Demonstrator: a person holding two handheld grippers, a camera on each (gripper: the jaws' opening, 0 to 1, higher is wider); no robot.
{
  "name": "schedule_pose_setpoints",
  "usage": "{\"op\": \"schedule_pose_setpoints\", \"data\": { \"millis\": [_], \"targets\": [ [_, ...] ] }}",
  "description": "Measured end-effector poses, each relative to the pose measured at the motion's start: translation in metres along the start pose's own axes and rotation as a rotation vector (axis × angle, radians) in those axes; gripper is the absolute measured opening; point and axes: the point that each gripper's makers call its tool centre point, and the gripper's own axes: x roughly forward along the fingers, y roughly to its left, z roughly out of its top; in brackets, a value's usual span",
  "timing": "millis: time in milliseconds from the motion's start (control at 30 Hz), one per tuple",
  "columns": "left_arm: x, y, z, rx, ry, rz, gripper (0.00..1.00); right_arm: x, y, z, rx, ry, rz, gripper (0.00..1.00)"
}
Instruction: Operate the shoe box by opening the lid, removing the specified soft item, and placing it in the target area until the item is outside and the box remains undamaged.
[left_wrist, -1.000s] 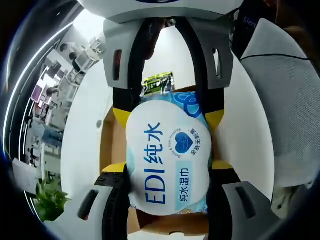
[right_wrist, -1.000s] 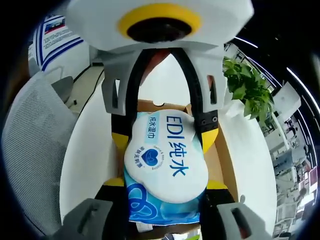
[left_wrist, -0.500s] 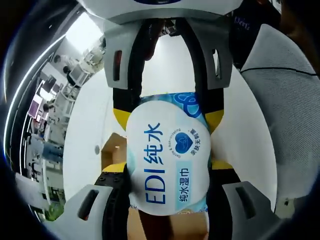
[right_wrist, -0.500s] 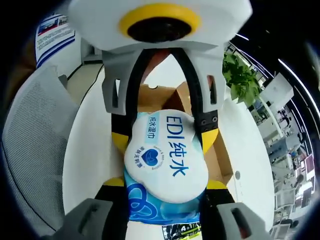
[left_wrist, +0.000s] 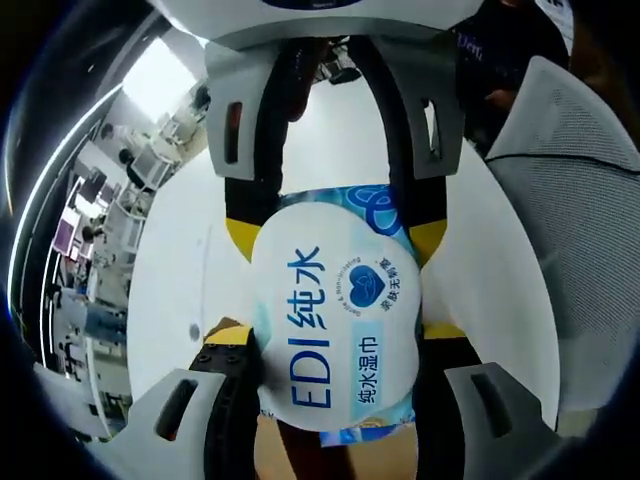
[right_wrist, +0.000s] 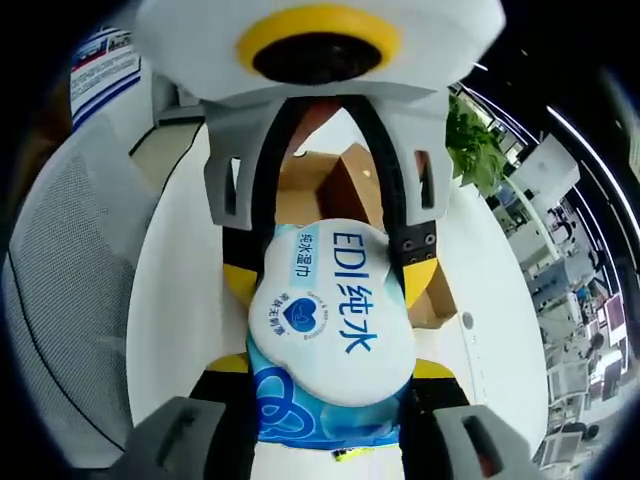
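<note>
Now both grippers are clamping the wipes pack (left_wrist: 335, 325) from opposite ends, carrying it in the air over the white counter (left_wrist: 180, 260). Left gripper (left_wrist: 335, 235) is pinching the far end in its own view; right gripper (right_wrist: 330, 270) is pinching the end with the white flip label, and the pack (right_wrist: 330, 320) is sitting squarely between its jaws. Both are closed on the pack, no slack visible.

Change versus a second ago: in the left gripper view the open box was directly under the pack; now only counter is showing below it, so the pack is clear of the box. In the right gripper view the box (right_wrist: 340, 180) is lying behind the pack, flaps up, looking intact.

Judgement: extraction is done, transfer is under way. What remains is lowering onto the target area and releasing. A mesh chair (left_wrist: 570, 200) is standing beside the counter.
</note>
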Motion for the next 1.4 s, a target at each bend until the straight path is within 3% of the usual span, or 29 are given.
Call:
{"op": "schedule_pose_setpoints", "data": {
  "millis": [167,700,1400],
  "targets": [
    [0.007,0.003,0.009,-0.002,-0.010,-0.005,0.61,-0.004,-0.003,-0.008,-0.001,0.003,0.003,0.54],
    [0.043,0.025,0.048,-0.051,-0.064,0.016,0.61,-0.019,-0.029,-0.058,-0.051,0.043,0.055,0.54],
    [0.084,0.045,0.042,-0.093,-0.048,0.007,0.60,0.006,-0.053,-0.088,-0.072,0.060,0.098,0.53]
  ]
}}
